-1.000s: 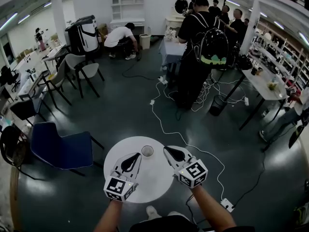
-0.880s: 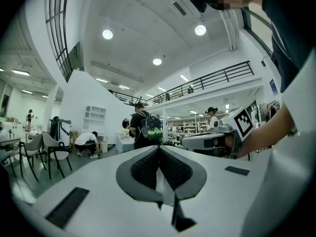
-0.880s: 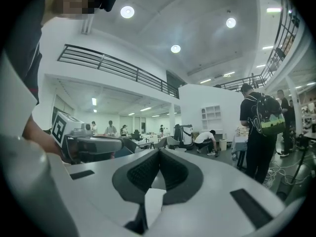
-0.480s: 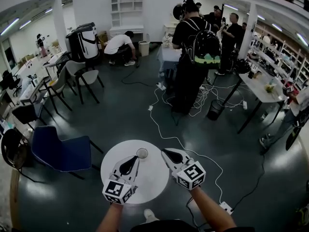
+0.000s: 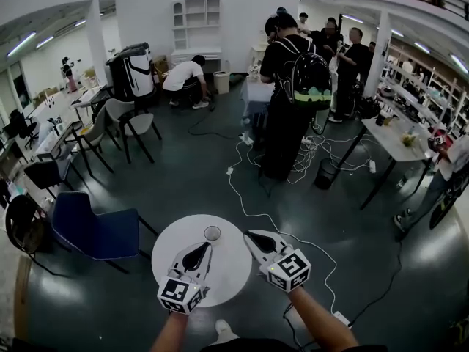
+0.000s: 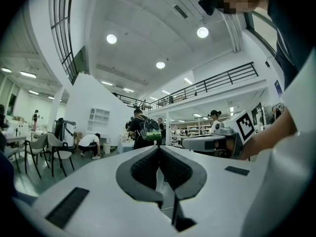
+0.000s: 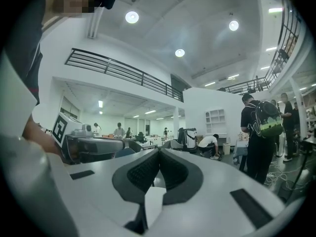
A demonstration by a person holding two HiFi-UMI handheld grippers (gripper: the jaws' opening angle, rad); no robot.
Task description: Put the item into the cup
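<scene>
Left claw (image 5: 204, 249) and right claw (image 5: 250, 235) are both pinched shut with nothing between their pads; each claw's own view shows the tips meeting and only the room beyond. Both point level, away from the person, over the round white desk (image 5: 231, 273).

From the head view, the cup (image 5: 212, 233) stands upright near the far edge of the desk, mouth open to the top. It lies just beyond the left claw's tip and slightly to its right, and off to the left of the right claw's tip, so the left claw looks the nearer of the two. Neither claw's own view shows the cup, which suggests both are held above its rim.

No item shows on the desk, in the cup or in either claw, so which way it lies cannot be told, and the task seems not yet started.

Bare desk lies between the two claws, so there is room to work there. With the cup so close to the far rim, a forward nudge could tip it onto the floor. A blue chair (image 5: 95, 229) stands left of the desk and a white cable (image 5: 293, 235) trails on the right.
</scene>
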